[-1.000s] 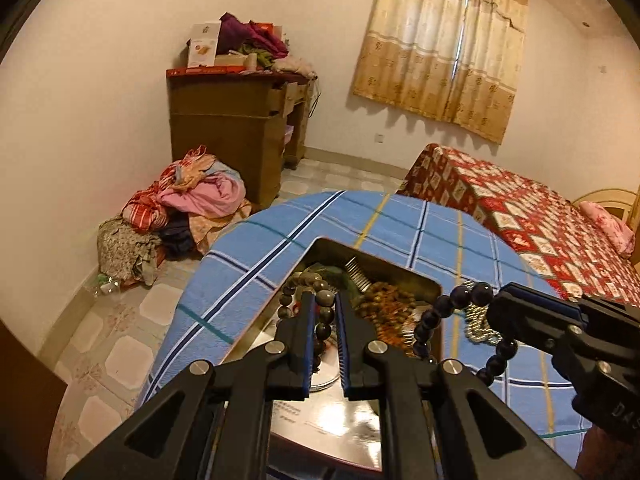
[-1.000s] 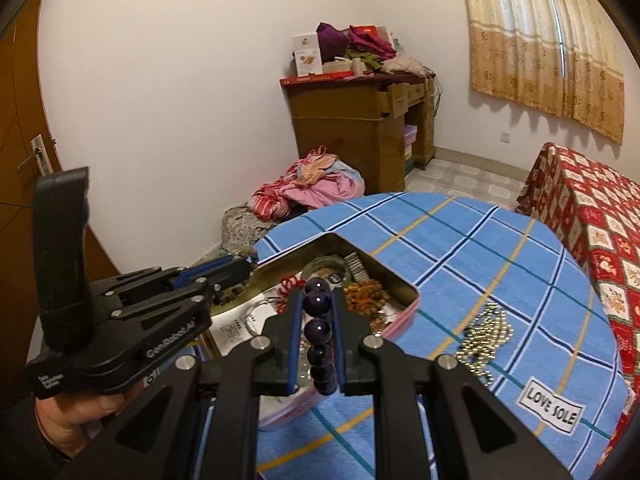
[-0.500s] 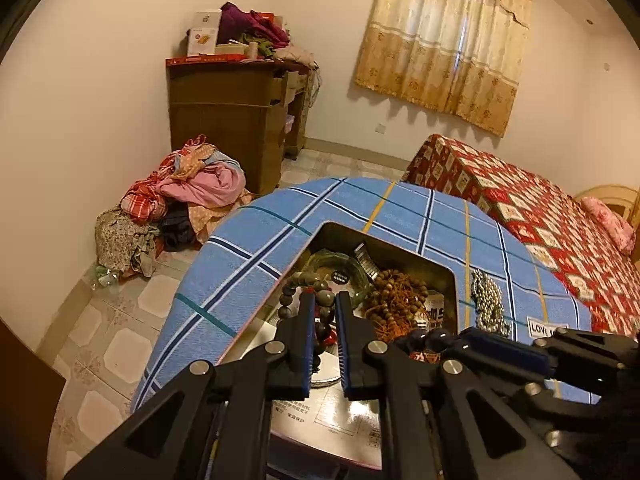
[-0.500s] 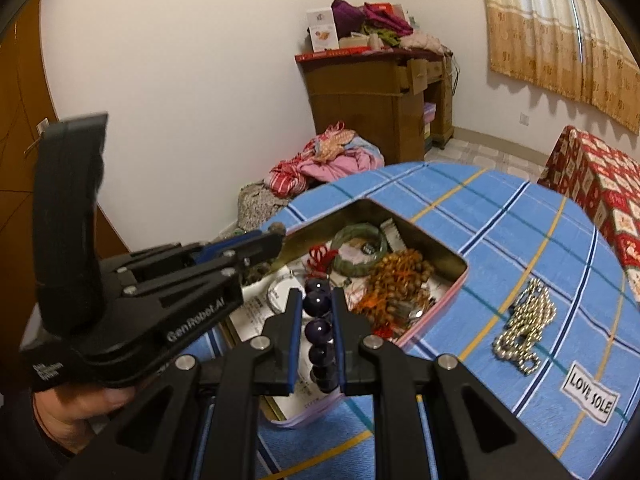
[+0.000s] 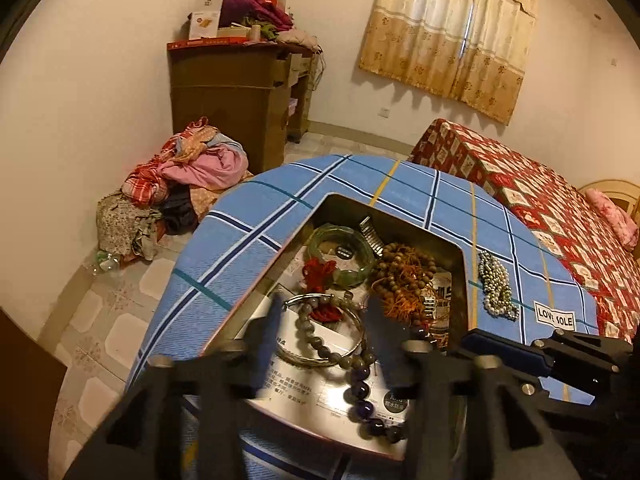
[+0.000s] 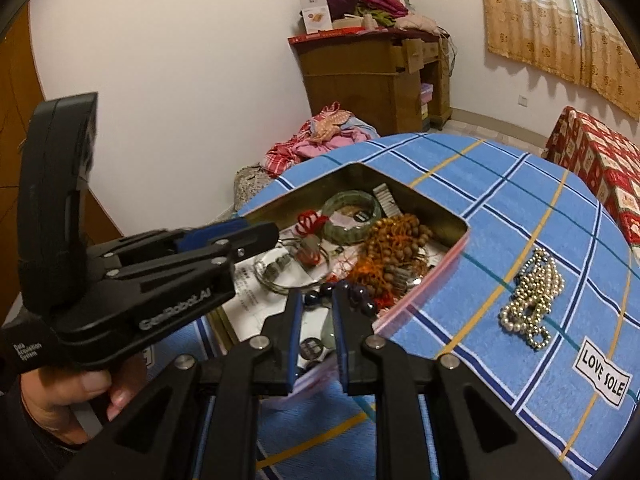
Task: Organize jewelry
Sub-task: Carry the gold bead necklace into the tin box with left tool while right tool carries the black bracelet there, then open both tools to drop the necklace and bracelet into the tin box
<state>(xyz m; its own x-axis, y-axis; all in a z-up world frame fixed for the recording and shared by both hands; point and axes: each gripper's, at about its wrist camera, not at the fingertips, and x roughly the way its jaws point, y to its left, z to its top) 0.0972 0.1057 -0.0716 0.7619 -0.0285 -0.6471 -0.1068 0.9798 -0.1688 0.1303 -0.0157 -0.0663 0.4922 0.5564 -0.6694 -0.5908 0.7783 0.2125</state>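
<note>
While my left hand-held gripper (image 5: 322,322) blurs in motion, hiding its finger edges, I see it has spread wide since a moment ago, dropping the dark bead bracelet (image 5: 352,364) into the tin (image 5: 460,280) at the counter's near edge. My right hand-held gripper (image 6: 314,312) has parted too, empty, over the tin's near rim. Pearl strands (image 6: 532,296) lie outside the tin on the blue cloth (image 6: 500,208)

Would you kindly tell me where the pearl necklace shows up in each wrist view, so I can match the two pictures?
Left wrist: pearl necklace lies right of centre on the blue cloth, just right of the tin.
Right wrist: pearl necklace lies at the right, on the cloth, right of the tin.
Shared landmark: the LOVE SOLE label, just beyond the necklace on the side away from the tin.
</note>
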